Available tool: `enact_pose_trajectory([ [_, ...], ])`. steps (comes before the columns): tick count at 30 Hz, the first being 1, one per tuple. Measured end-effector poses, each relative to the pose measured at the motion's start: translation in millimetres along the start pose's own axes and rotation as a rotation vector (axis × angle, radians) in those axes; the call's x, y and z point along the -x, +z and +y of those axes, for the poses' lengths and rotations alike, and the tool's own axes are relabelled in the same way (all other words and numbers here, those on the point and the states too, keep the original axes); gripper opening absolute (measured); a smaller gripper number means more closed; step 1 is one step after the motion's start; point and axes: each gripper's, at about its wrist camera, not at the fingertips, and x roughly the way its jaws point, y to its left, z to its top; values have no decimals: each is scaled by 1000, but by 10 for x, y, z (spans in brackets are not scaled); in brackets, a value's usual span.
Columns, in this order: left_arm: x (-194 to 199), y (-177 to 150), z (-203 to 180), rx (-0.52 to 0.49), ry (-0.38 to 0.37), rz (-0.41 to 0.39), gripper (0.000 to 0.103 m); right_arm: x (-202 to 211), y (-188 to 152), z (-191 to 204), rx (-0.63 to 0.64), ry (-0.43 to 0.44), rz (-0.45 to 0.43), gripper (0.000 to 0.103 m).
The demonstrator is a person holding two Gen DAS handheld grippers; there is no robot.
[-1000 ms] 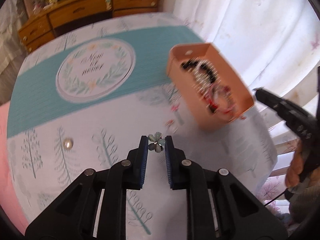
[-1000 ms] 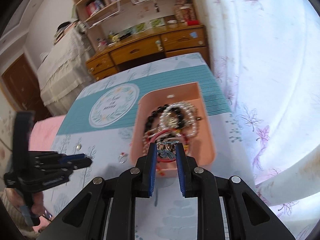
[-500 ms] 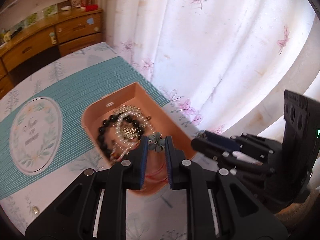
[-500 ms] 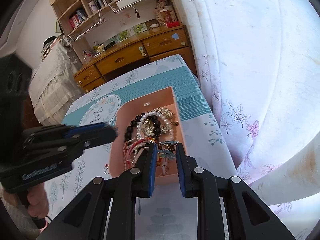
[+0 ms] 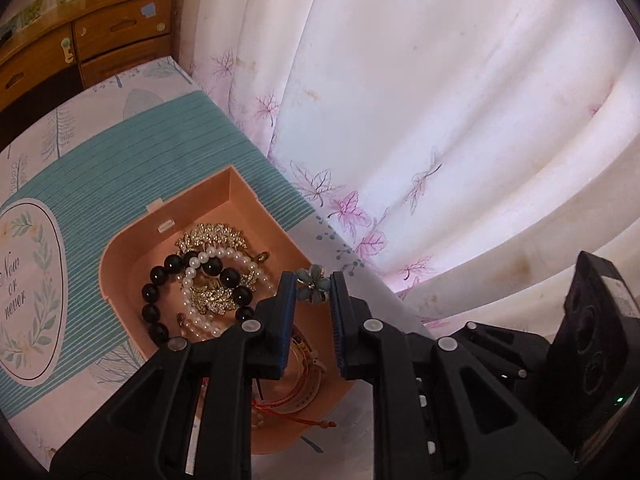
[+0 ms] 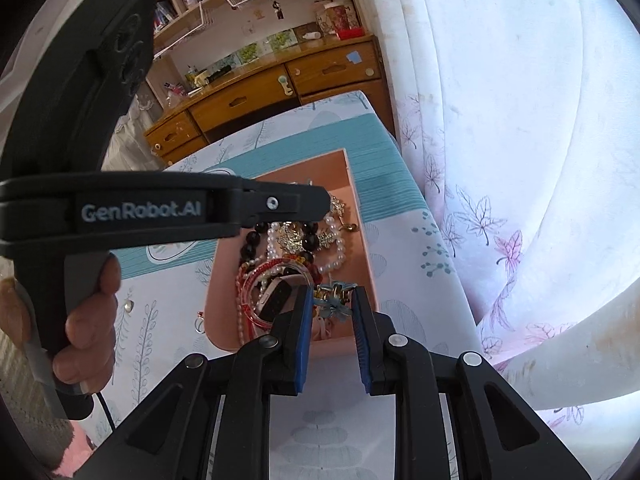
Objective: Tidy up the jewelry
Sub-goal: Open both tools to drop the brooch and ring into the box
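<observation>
A pink box [image 5: 240,188] on the patterned tablecloth holds a black bead bracelet [image 5: 160,272], a pearl bracelet [image 5: 224,254], a gold brooch [image 5: 216,236] and red cords. My left gripper [image 5: 313,280] hangs over the box's right side, shut on a small blue-green flower brooch [image 5: 314,286]. In the right wrist view the left gripper [image 6: 320,200] crosses above the box [image 6: 352,184], a hand [image 6: 92,300] on its handle. My right gripper [image 6: 332,308] is over the box's near end. Its jaws are opening, with a blue flower clip [image 6: 334,306] loose between the pads.
A white leaf-print curtain [image 5: 440,120] hangs close along the table's right edge. A small ring [image 6: 200,325] and a pale bead [image 6: 128,306] lie on the cloth left of the box. A wooden dresser [image 6: 248,100] stands beyond the table's far end.
The left gripper swung with its flower brooch from the bare cloth to above the box. The right gripper sank slightly over the box and its jaws widened around the blue clip.
</observation>
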Motion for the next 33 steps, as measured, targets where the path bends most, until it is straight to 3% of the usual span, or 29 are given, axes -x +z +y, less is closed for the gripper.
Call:
enact_pose_trajectory([
  [6, -99, -88, 16, 21, -10, 52, 19, 17, -23, -47, -14, -2, -28, 30],
  [8, -98, -108, 23, 29, -23, 59, 30, 24, -24, -55, -15, -1, -32, 30],
  [10, -58, -121, 15, 35, -43, 51, 57, 25, -24, -55, -14, 2, -31, 30],
  [11, -22, -126, 4, 38, -39, 37, 59, 32, -28, -52, -12, 2, -33, 30],
  [17, 225, -162, 0, 56, -3, -22, 59, 113, -43, -21, 5, 3, -49, 30],
  [23, 579, -377, 68, 81, 114, -119, 59, 175, -51, 121, 45, 21, -60, 30],
  [26, 771, -556, 209, 108, 190, -146, 59, 202, -44, 238, 63, 38, -58, 30],
  [30, 1057, -838, 510, 211, 168, -203, 59, 212, -53, 426, 99, 66, -49, 30],
  [33, 1313, -1070, 709, 255, 228, -259, 59, 223, -72, 565, 127, 86, -40, 30],
])
